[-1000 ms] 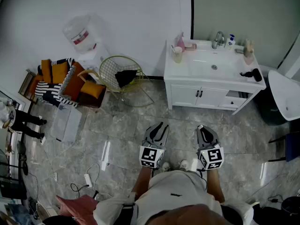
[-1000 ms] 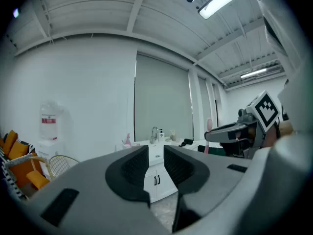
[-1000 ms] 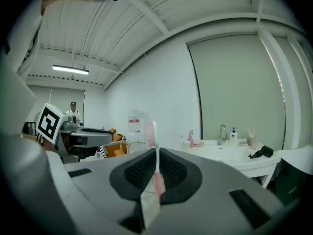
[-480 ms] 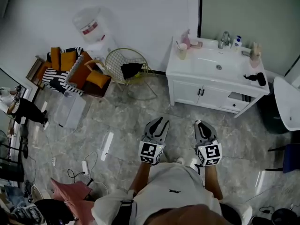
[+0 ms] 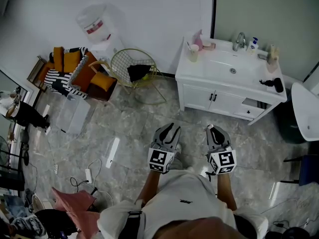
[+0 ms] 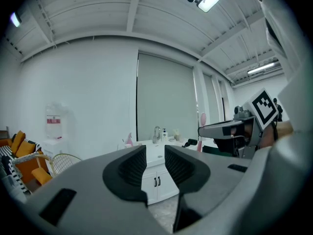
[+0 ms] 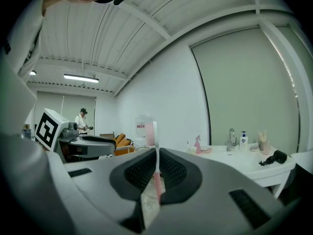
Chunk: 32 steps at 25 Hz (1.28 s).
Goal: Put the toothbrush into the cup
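Observation:
A pale cup (image 5: 193,53) stands on the left end of the white vanity (image 5: 199,76), far ahead of both grippers. My right gripper (image 5: 212,130) (image 7: 156,166) is shut on a pink and white toothbrush (image 7: 155,153), which stands upright between the pads with its bristle head on top. To its left my left gripper (image 5: 170,129) (image 6: 155,155) is open with nothing between its jaws. Both grippers are held about level over the grey tiled floor and point toward the vanity. In the right gripper view the cup (image 7: 191,150) is small, beside a pink spray bottle (image 7: 197,143).
On the vanity are a faucet (image 5: 240,40), a soap bottle (image 5: 254,44) and a black hair dryer (image 5: 272,83). A wire chair (image 5: 130,72), orange cushions (image 5: 82,78) and a water dispenser (image 5: 94,28) stand at the left wall. Cables (image 5: 88,177) lie on the floor. A person (image 5: 20,114) stands far left.
Both grippers have moved a little forward toward the vanity, which sits slightly nearer in the head view. The right gripper stays shut on the toothbrush and the left stays open.

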Tool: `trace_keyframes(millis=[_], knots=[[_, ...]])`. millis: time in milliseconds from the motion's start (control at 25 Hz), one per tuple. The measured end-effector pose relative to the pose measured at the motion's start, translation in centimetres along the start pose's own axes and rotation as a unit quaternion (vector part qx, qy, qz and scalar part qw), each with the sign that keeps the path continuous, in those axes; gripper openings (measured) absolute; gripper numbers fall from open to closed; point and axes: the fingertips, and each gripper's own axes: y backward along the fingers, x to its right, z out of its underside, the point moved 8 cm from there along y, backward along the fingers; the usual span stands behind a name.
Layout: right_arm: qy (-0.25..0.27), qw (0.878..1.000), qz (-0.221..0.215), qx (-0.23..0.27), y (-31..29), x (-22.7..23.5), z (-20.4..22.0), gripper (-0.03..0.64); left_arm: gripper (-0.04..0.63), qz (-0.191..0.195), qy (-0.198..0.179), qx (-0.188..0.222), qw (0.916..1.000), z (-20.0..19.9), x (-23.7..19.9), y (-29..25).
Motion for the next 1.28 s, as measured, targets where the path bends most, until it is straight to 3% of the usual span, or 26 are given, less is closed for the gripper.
trace_keyframes(millis=[440, 1280], knots=[[0.005, 1.000, 0.007, -0.012, -4.8, 1.7, -0.2, 0.044, 0.110, 0.012, 0.000, -0.003, 0.9999, 0.2, -3.4, -4.5], [0.008, 0.999, 0.034, -0.036, -17.2, 2.9, -1.7, 0.044, 0.110, 0.048, 0.004, -0.016, 0.9987, 0.4, -14.1, -12.8]])
